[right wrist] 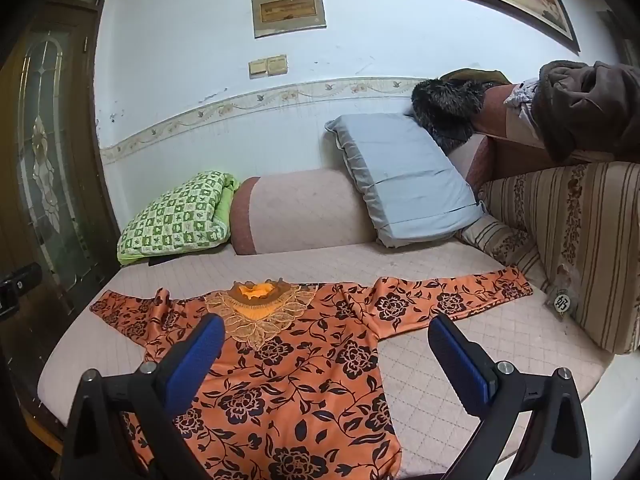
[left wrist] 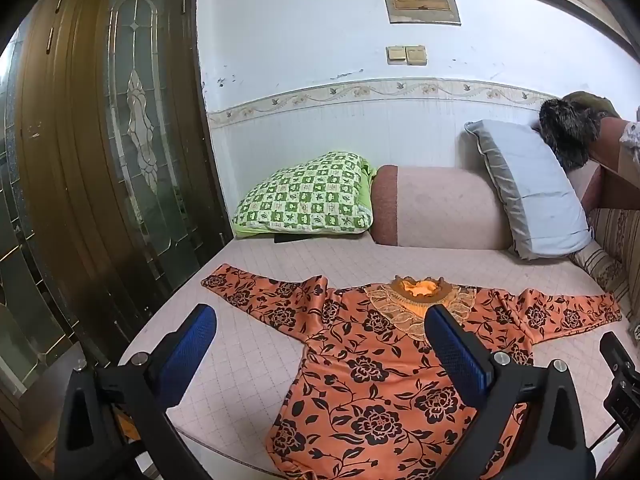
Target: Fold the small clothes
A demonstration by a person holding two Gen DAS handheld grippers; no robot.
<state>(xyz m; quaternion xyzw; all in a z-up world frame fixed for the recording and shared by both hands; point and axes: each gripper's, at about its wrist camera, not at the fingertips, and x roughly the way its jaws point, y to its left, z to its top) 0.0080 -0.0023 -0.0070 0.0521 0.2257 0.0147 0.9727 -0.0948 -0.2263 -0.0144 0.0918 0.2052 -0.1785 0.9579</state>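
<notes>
An orange long-sleeved top with black flowers [left wrist: 372, 364] [right wrist: 288, 364] lies flat on the pink quilted bed cover [left wrist: 248, 344] [right wrist: 432, 372], front up, both sleeves spread sideways. A lace collar [left wrist: 416, 304] [right wrist: 260, 312] sits at its neck, pointing toward the pillows. My left gripper [left wrist: 320, 318] hovers open above the top's left half, nothing between its blue pads. My right gripper [right wrist: 326, 328] hangs open above the top's right half, also holding nothing. The other gripper's black body [left wrist: 620, 376] shows at the right edge of the left wrist view.
At the far end lie a green checked pillow [left wrist: 308, 196] [right wrist: 180, 216], a pink bolster [left wrist: 436, 208] [right wrist: 300, 208] and a grey pillow [left wrist: 524, 188] [right wrist: 400, 176]. A striped sofa arm [right wrist: 568, 248] with heaped dark clothes [right wrist: 584, 108] bounds the right. A wooden glass door [left wrist: 120, 140] stands left.
</notes>
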